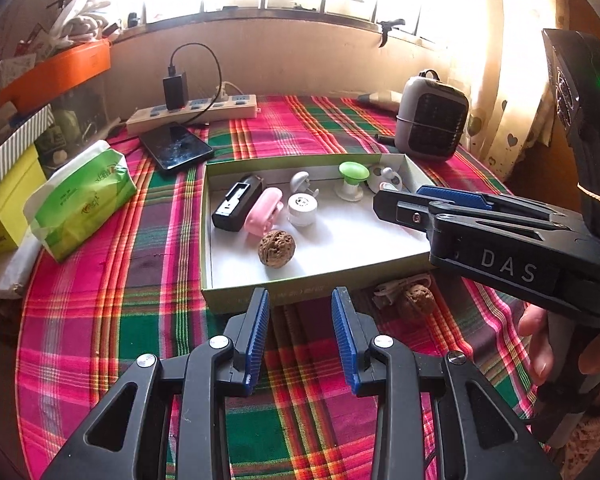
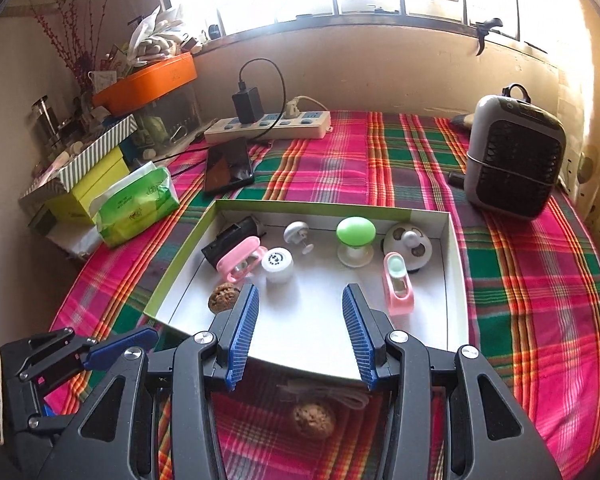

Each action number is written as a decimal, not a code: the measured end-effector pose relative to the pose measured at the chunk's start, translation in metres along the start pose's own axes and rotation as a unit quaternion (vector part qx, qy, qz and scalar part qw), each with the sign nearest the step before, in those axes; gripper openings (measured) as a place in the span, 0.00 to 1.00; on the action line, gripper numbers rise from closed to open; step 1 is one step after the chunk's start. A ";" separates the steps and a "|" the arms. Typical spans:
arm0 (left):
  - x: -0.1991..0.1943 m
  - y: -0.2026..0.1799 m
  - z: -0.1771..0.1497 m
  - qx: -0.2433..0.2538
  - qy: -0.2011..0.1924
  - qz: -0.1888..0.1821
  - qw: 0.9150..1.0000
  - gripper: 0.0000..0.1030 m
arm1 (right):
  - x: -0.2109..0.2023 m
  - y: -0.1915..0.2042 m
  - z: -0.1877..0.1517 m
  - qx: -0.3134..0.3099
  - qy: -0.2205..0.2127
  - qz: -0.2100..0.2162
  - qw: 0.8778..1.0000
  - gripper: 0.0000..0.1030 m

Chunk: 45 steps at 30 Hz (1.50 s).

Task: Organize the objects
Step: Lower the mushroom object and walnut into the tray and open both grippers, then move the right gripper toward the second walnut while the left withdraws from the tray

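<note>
A shallow green-edged cardboard box [image 1: 240, 298] [image 2: 458, 264] lies on the plaid cloth. It holds a walnut [image 1: 277, 248] [image 2: 223, 298], a black device [image 1: 236, 207], a pink clip [image 1: 263, 211], a white round cap [image 1: 302, 209], a green mushroom-shaped piece [image 2: 355, 232] and a pink holder [image 2: 398, 285]. A second walnut [image 1: 416, 303] [image 2: 314, 420] and a white cable [image 2: 336, 394] lie on the cloth outside the box's near edge. My left gripper [image 1: 300, 340] is open and empty, in front of the box. My right gripper [image 2: 298, 338] is open and empty, above the box's near edge.
A green tissue pack [image 1: 82, 204] and yellow boxes [image 1: 4, 196] sit at the left. A phone [image 1: 176, 146], a power strip [image 1: 196, 114] with a charger, and a small grey heater [image 1: 430, 120] [image 2: 514, 152] stand behind the box. An orange tray [image 2: 148, 82] is stacked at far left.
</note>
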<state>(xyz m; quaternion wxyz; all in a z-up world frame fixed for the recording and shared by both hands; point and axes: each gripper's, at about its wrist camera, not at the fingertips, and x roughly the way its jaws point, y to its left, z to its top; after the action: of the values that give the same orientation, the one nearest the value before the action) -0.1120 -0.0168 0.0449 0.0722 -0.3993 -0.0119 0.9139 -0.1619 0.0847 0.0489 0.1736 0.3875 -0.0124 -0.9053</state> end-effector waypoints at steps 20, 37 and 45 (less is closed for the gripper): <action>-0.005 -0.017 -0.036 0.020 0.005 -0.006 1.000 0.30 | -0.032 -0.005 -0.055 0.008 -0.027 -0.042 0.999 0.44; 0.010 -0.016 -0.043 0.011 0.021 -0.045 0.999 0.30 | -0.025 -0.027 -0.086 0.036 0.008 -0.053 0.998 0.44; 0.017 -0.008 -0.042 0.001 0.027 -0.041 0.999 0.30 | -0.013 -0.017 -0.078 0.012 0.015 -0.028 0.999 0.44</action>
<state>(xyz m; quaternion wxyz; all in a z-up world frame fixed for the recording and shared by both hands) -0.0917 -0.0075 0.0046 0.1103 -0.4226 -0.0256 0.8992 -0.1036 0.1132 0.0011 0.1438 0.4033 -0.0097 -0.9037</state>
